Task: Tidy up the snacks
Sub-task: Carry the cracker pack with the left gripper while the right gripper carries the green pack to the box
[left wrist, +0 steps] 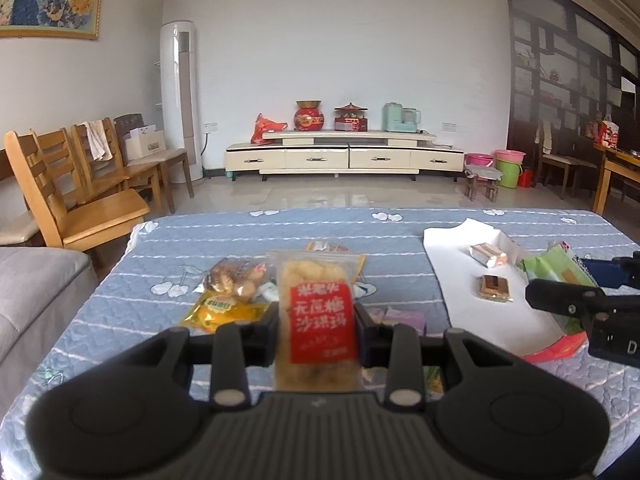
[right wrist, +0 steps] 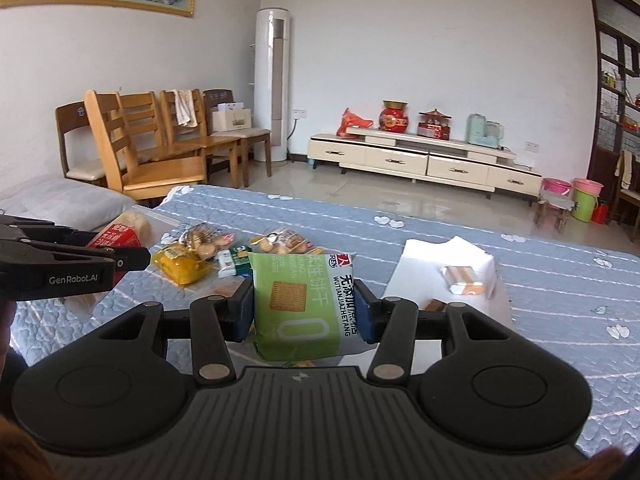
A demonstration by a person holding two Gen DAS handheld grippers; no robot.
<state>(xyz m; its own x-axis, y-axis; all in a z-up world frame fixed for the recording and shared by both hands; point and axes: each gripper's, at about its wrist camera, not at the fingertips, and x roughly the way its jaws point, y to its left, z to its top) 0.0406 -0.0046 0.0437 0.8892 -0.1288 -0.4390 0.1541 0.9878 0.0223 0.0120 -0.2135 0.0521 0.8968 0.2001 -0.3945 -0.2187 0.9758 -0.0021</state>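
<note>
My left gripper [left wrist: 316, 320] is shut on a clear snack pack with a red label [left wrist: 316, 312], held upright above the blue quilted table [left wrist: 280, 228]. My right gripper [right wrist: 306, 308] is shut on a green biscuit pack [right wrist: 296, 304], also lifted off the table. From the left wrist, the right gripper [left wrist: 576, 282] and its green pack [left wrist: 556, 268] hang over the white box [left wrist: 460, 280]. From the right wrist, the left gripper [right wrist: 116, 246] holds the red pack [right wrist: 136, 222] at the far left.
A loose pile with a yellow pack [right wrist: 180, 266] and a cookie bag [right wrist: 206, 240] lies mid-table. Two wrapped bars [left wrist: 488, 254] [left wrist: 495, 289] rest in the white box [right wrist: 424, 264]. Wooden chairs [left wrist: 80, 200] and a grey sofa [left wrist: 32, 300] stand to the left.
</note>
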